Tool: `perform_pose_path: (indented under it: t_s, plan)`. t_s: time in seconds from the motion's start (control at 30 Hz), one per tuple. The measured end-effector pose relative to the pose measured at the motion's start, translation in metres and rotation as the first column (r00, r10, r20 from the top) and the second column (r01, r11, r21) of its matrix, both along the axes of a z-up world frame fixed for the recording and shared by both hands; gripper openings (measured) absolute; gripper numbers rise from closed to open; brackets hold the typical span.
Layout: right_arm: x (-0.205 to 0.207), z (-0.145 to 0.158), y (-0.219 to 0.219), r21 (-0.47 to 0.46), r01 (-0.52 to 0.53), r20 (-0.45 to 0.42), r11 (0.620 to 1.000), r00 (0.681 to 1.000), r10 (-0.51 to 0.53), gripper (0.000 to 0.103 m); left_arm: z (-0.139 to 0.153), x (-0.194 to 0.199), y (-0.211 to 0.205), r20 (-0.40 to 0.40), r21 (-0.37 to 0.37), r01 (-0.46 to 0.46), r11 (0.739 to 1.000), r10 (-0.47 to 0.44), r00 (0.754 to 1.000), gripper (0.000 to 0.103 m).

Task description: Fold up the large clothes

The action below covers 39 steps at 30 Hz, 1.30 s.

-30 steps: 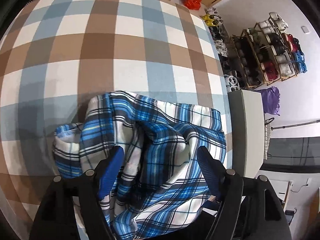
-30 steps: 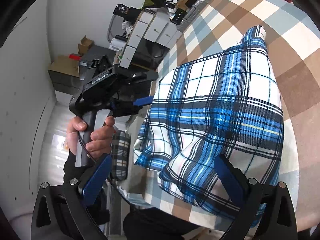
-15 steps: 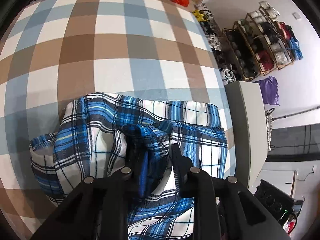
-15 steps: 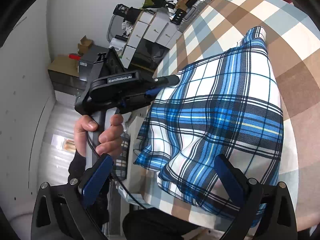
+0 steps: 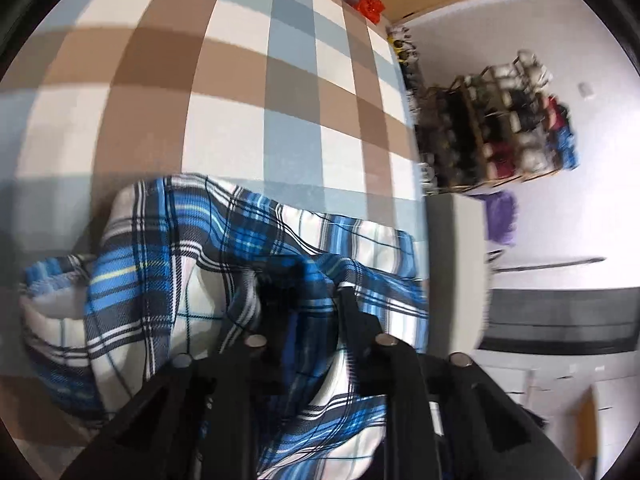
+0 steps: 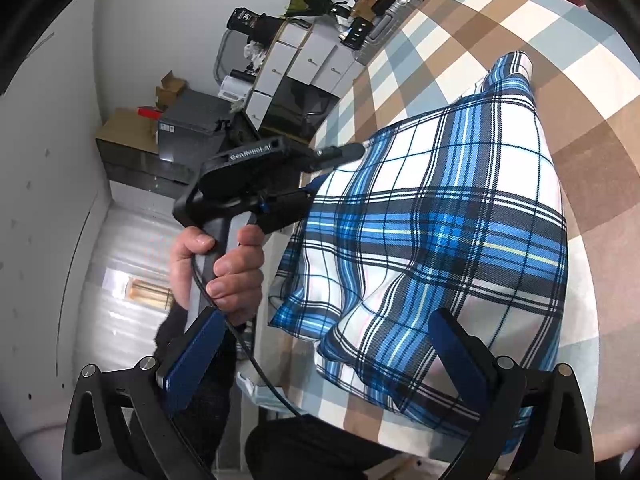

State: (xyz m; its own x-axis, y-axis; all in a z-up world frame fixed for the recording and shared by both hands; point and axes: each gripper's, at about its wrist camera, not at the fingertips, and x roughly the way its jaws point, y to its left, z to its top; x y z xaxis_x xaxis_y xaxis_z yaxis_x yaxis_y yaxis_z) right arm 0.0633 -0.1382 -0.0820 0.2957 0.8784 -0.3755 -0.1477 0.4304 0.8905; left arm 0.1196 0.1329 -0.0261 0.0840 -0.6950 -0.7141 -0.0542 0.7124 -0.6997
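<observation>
**Plaid garment on checked worktop: left tool clenched on a fold, right tool spread wide**

We list one blue, white and black plaid garment (image 6: pixel 440 240), lying bunched on the worktop (image 5: pixel 240 100), which is covered in a brown, grey-blue and white check. The garment sits at the near edge of that surface, with part of it draping over the edge in the right wrist view.

We record the left tool (image 5: pixel 304 316) with its fingers drawn close together, pinching a raised ridge of the plaid cloth between them. In the right wrist view we see the same tool, held in a bare hand (image 6: pixel 224 264), reaching the garment's far edge.

We record the right tool (image 6: pixel 324 356) with its blue-padded fingers (image 6: pixel 456 344) held wide apart and nothing between them; it hangs above the near corner of the garment.

Containers noted: a wooden rack (image 5: pixel 512 120) beside the worktop holds shoes, blurred in this view; white drawer units (image 6: pixel 304 64) carry dark items on top; open cardboard boxes (image 6: pixel 132 120) stand near a grey case, contents unclear.
</observation>
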Motion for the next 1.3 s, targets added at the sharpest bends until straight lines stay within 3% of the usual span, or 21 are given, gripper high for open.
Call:
perform_pose_path:
  t_s: [0.2, 0.33, 0.63, 0.73, 0.87, 1.1, 1.3]
  plan:
    - [0.002, -0.001, 0.001, -0.008, -0.003, 0.003, 1.0, 1.0, 0.003, 0.103, -0.003, 0.001, 0.022, -0.01, -0.092, -0.034, 0.995, 0.033, 0.999, 0.0]
    - [0.0, -0.001, 0.004, -0.021, 0.001, 0.006, 1.0, 1.0, -0.001, 0.103, 0.012, 0.001, 0.013, 0.054, -0.011, 0.041, 0.999, -0.041, 0.998, 0.0]
    - [-0.005, 0.004, 0.025, -0.116, -0.064, 0.066, 0.991, 0.995, 0.072, 0.103, 0.054, 0.003, 0.002, 0.078, 0.112, 0.123, 0.986, -0.133, 0.988, 0.0]
    - [-0.005, -0.002, 0.032, -0.131, -0.118, 0.04, 0.984, 0.991, 0.124, 0.103, 0.089, -0.007, -0.003, 0.167, 0.108, 0.158, 0.982, -0.174, 0.97, 0.0]
    - [-0.004, -0.01, 0.035, -0.117, -0.178, 0.004, 0.977, 0.984, 0.18, 0.103, 0.109, -0.017, -0.005, 0.185, 0.196, 0.208, 0.958, -0.244, 0.952, 0.0]
    - [-0.011, -0.021, 0.052, -0.186, -0.243, -0.013, 0.952, 0.969, 0.245, 0.103, 0.106, -0.019, 0.027, 0.162, 0.245, 0.162, 0.956, -0.205, 0.965, 0.0]
    - [-0.013, -0.036, 0.06, -0.211, -0.306, -0.082, 0.928, 0.952, 0.295, 0.103, 0.124, -0.037, 0.053, 0.178, 0.273, 0.133, 0.953, -0.186, 0.966, 0.0]
